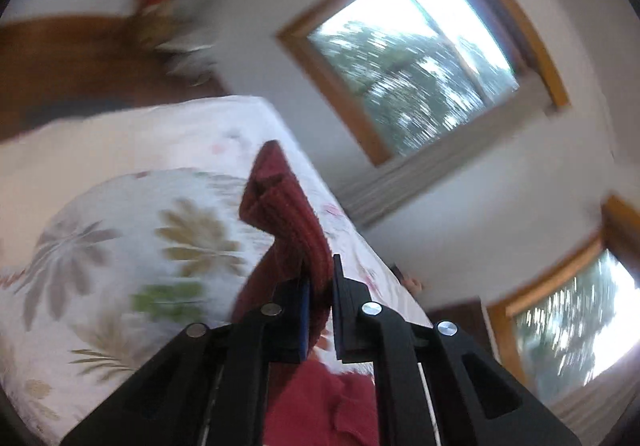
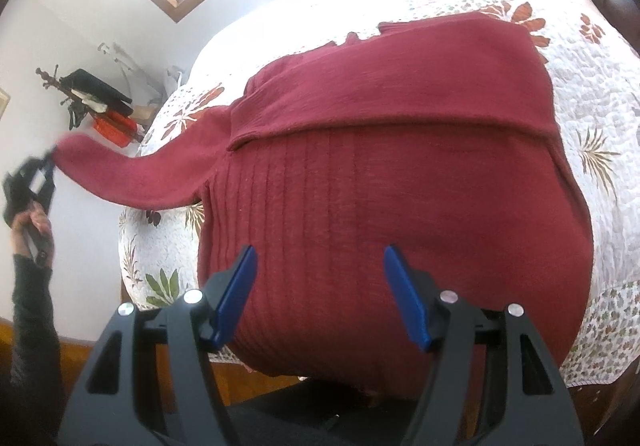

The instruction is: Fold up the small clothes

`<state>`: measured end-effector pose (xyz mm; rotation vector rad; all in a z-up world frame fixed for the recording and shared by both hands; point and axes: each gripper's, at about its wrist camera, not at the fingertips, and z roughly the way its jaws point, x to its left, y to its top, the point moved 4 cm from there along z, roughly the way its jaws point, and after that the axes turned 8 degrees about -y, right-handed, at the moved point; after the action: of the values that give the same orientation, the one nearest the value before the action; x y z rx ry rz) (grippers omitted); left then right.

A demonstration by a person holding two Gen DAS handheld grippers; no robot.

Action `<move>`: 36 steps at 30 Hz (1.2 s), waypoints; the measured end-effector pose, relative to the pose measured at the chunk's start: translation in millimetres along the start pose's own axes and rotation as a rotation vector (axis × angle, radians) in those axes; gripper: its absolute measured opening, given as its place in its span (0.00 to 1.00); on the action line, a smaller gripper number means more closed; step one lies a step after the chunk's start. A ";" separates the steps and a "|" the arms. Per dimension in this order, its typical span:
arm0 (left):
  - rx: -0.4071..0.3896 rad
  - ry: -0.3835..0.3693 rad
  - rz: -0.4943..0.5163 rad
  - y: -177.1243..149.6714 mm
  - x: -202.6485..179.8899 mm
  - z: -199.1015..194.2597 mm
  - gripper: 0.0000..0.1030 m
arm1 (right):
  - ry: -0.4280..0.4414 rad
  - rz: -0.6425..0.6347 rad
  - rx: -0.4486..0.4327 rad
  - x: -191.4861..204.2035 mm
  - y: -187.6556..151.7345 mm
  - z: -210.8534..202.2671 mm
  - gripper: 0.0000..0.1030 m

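A dark red knit sweater [image 2: 400, 174] lies on the floral bedspread [image 2: 592, 150], its top part folded down over the ribbed body. One sleeve [image 2: 136, 174] is stretched out to the left, off the bed's side. My left gripper [image 2: 44, 166] is shut on that sleeve's cuff; in the left wrist view the red cuff [image 1: 292, 222] sticks up between the left gripper's [image 1: 320, 286] pads. My right gripper [image 2: 320, 270] hovers open over the sweater's lower body, nothing between its blue pads [image 2: 236, 294].
The bed fills most of both views, with a floral pillow [image 1: 132, 238] near the sleeve. A person's hand and dark sleeve [image 2: 32, 286] hold the left gripper. A small stand with black and orange items [image 2: 108, 106] sits by the wall. Windows [image 1: 412, 58] are behind.
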<state>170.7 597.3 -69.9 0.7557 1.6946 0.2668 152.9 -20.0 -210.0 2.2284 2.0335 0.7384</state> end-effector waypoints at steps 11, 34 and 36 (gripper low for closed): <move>0.302 -0.100 0.316 -125.6 -139.6 124.2 0.08 | -0.003 0.077 0.000 -45.7 -11.5 -11.6 0.64; 0.751 0.027 0.433 -368.6 -120.0 220.4 0.42 | 0.446 0.281 0.183 -68.5 113.9 38.4 0.70; 0.743 0.020 0.453 -365.5 -124.5 208.8 0.64 | 0.482 0.286 0.219 -59.8 129.6 53.2 0.67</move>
<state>253.9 197.3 -230.5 1.6954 1.6198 -0.0643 291.2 -79.9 -232.5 2.7212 2.0857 1.2387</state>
